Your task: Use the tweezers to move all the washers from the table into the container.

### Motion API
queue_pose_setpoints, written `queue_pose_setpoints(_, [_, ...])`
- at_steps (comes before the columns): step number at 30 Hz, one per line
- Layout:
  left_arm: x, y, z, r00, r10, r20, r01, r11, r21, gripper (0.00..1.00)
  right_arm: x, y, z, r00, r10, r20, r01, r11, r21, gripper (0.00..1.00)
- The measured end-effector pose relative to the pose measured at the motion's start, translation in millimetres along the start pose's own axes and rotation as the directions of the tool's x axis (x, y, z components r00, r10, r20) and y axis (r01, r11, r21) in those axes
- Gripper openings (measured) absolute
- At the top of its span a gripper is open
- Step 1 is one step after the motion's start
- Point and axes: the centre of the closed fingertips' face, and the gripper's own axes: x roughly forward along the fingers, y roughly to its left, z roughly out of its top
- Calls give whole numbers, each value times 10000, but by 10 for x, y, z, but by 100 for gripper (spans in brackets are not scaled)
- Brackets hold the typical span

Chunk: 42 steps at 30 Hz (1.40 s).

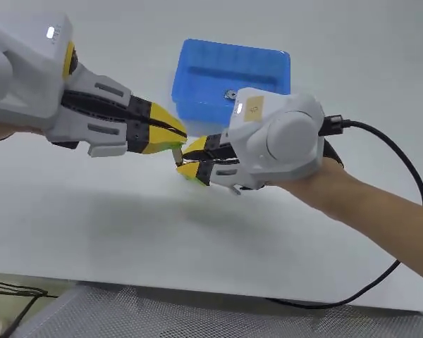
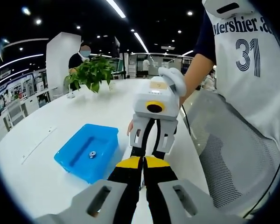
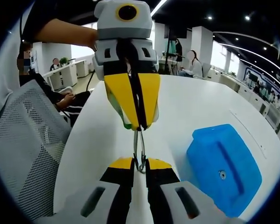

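Open office, white table (image 1: 127, 232), ceiling strip lights (image 2: 116, 7), potted plant (image 2: 91, 72), grey mesh chair (image 3: 23, 140).

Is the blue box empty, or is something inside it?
Not empty. One small metal washer lies on the floor of the blue box, which is open on top. The rest of its floor looks bare.

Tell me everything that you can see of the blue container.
The blue container is a rectangular tub, apparently plastic, with rounded corners and an open top. It stands flat on the white table. One small metal washer lies on its floor. Nothing else touches it.
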Motion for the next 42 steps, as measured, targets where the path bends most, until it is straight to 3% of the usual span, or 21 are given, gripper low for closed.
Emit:
queue_pose_setpoints(15, [-8,3,-21,10000,-62,-64,61,9999,-90,5,-4,14,52,9999,89,80,-89,9999,-59,12])
queue_pose_setpoints(28, [121,-152,143,9995,-223,-205,221,9997,-96,5,-15,27,38,9997,108,-204,-110,9999,-86,10])
queue_pose_setpoints(36, [95,-152,211,9995,-246,-188,248,9996,108,5,-87,28,78,9998,2,-202,-6,9998,-217,10])
queue_pose_setpoints(42, [77,-122,353,9991,-391,-171,397,9984,392,5,-202,-29,162,9998,-211,-60,209,9993,-299,10])
